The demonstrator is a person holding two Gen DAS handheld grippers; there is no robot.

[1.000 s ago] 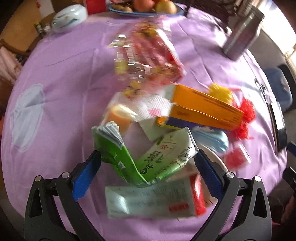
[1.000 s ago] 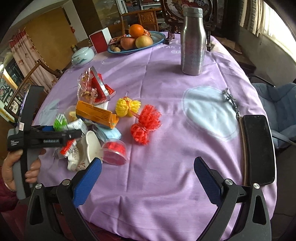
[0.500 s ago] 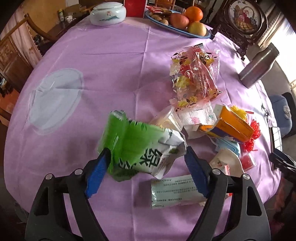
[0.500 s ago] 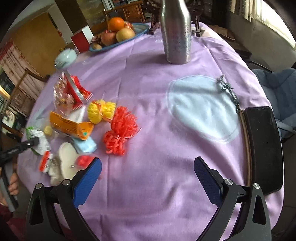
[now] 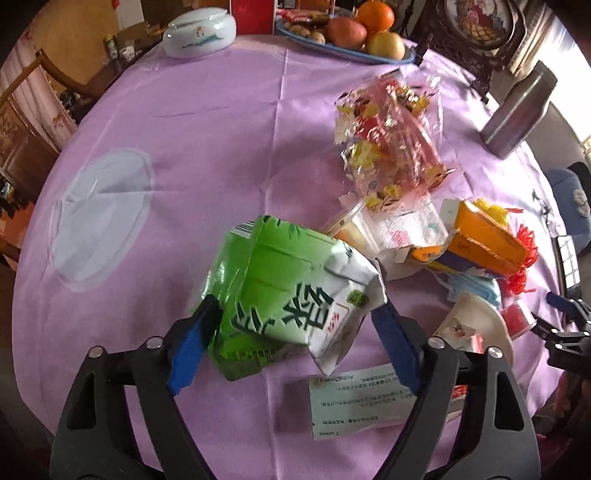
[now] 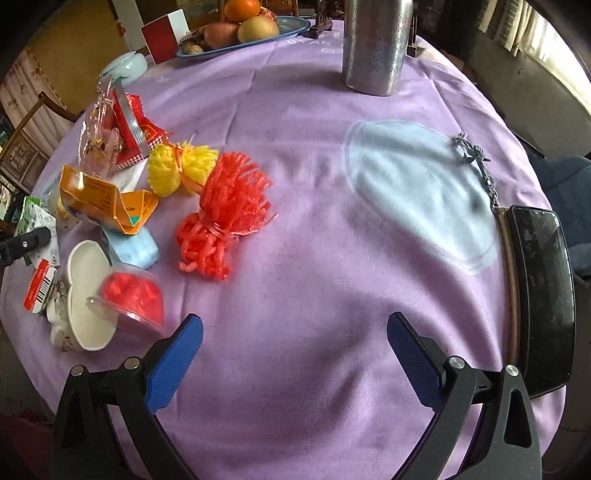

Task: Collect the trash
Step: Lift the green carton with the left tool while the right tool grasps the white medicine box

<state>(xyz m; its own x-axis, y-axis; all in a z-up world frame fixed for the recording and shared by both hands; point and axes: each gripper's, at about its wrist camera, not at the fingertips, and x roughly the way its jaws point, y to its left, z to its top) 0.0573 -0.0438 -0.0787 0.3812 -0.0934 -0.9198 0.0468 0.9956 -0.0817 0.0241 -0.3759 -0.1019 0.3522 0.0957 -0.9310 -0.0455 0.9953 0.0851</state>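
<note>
We have the green and white bag squeezed between the blue pads of our left tongs. The bag looks lifted a little above the purple tablecloth, at the near side of the table.

Our right tongs are wide and hold nothing. They hang over a bare part of the cloth, to the right of the trash pile.

So we think the job has only just begun. One piece is picked up, and we see no bin or trash bag in these pictures, so we cannot tell where it should go.

Lots of trash is left. Near us, on the left in the right tongs' view, lie a white paper cup on its side and a clear tub with red bits touching it. Beside those is a flat white packet. A bit farther are the orange box, something soft and blue, the red netting, the yellow netting, and the crinkly clear wrapper.

The metal bottle, the fruit plate, and the phone do not look like trash. We should leave them.
</note>
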